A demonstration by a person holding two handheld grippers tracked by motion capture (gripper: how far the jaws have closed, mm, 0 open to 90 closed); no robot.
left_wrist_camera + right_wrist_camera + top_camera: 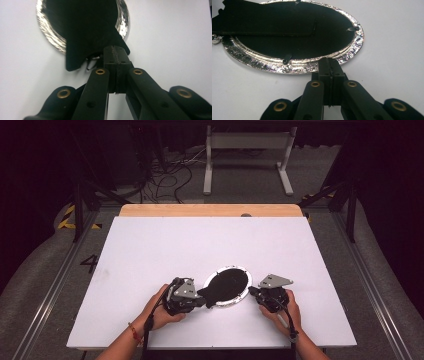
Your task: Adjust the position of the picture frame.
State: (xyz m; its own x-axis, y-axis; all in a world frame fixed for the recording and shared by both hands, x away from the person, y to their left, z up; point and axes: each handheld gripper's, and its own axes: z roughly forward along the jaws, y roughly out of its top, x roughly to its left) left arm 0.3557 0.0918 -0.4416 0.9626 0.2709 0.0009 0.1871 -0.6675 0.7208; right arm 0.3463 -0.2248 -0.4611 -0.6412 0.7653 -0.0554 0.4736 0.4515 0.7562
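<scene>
A dark number "4" (90,263) stands on the floor just left of the counter (150,245); nothing else can be read.

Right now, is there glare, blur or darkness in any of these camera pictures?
High view: the white table is bright, the room behind dark. Left gripper view: the silver frame glints, its black backing shows no detail. Right gripper view: the rim sparkles; near jaws are soft.
</scene>
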